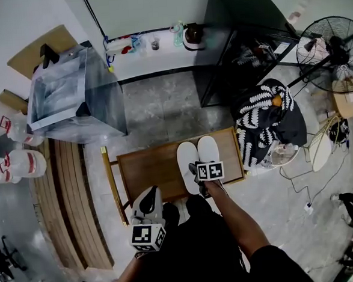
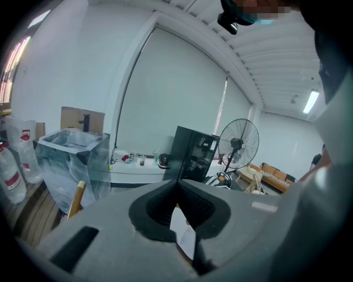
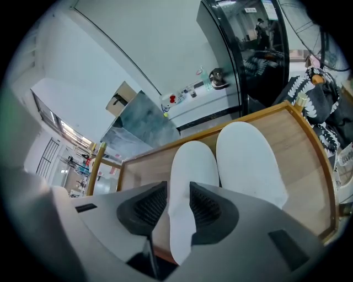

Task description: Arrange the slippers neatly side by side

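Slippers lie side by side on the surface — seemingly almost done. Right hand-held gripper is open around one heel (not pinching); left hand-held gripper closed, empty — only withdrawal remains.

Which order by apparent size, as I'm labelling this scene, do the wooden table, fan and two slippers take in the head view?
Largest: wooden table.
Next: fan, though it stands farther off.
Smallest: left slipper and right slipper, which look alike, so unranked.
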Motion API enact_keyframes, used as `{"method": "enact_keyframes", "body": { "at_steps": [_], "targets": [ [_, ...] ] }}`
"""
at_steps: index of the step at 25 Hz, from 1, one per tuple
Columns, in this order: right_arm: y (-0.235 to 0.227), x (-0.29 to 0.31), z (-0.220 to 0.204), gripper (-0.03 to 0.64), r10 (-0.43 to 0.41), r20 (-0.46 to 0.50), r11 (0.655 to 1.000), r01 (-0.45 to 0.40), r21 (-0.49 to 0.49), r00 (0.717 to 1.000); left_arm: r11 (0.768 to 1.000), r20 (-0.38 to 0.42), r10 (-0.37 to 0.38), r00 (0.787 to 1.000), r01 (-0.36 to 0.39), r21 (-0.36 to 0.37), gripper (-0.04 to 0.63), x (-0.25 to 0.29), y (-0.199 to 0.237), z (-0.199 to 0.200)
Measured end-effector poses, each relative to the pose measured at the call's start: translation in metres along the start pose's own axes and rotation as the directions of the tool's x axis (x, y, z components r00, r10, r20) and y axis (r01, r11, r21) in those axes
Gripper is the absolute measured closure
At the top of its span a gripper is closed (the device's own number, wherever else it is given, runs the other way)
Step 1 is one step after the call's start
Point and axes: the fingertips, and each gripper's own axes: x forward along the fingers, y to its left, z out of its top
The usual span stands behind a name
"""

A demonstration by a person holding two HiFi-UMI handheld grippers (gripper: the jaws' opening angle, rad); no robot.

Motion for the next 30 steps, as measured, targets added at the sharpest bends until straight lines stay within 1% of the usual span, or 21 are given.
{"method": "enact_keyframes", "body": {
  "at_steps": [6,10,13,16,20,24,27,30],
  "targets": [
    [0.002,-0.025,0.013,0.495,-0.010,0.054,1.000,0.010,-0.004,0.998,1.000,0.019,-0.013,1.000,0.013,0.008,0.578,-0.007,-0.006,0.003],
    [0.005,-0.049,0.029,0.497,-0.001,0.108,1.000,0.003,-0.012,0.994,1.000,0.033,-0.022,0.999,0.022,0.011,0.578,-0.011,-0.009,0.005],
    [0.010,-0.073,0.044,0.536,-0.015,0.166,0.999,0.020,-0.031,0.986,0.999,0.040,-0.032,0.999,0.031,0.015,0.578,-0.014,-0.011,0.005],
    [0.018,-0.103,0.058,0.578,-0.033,0.232,0.998,0.044,-0.044,0.972,0.999,0.046,-0.041,0.998,0.040,0.021,0.578,-0.014,-0.013,0.006],
    [0.035,-0.143,0.069,0.592,-0.026,0.322,0.995,0.054,-0.079,0.946,0.999,0.057,-0.044,0.997,0.043,0.025,0.578,-0.018,-0.014,0.009],
    [0.060,-0.187,0.078,0.597,0.001,0.428,0.991,0.056,-0.120,0.904,0.999,0.067,-0.048,0.997,0.046,0.030,0.578,-0.019,-0.012,0.012],
    [0.078,-0.216,0.079,0.600,0.000,0.489,0.981,0.095,-0.170,0.873,0.998,0.075,-0.050,0.996,0.048,0.035,0.578,-0.020,-0.012,0.014],
    [0.098,-0.244,0.076,0.600,0.001,0.549,0.962,0.150,-0.229,0.836,0.998,0.084,-0.051,0.995,0.048,0.038,0.578,-0.020,-0.012,0.017]
  ]
}}
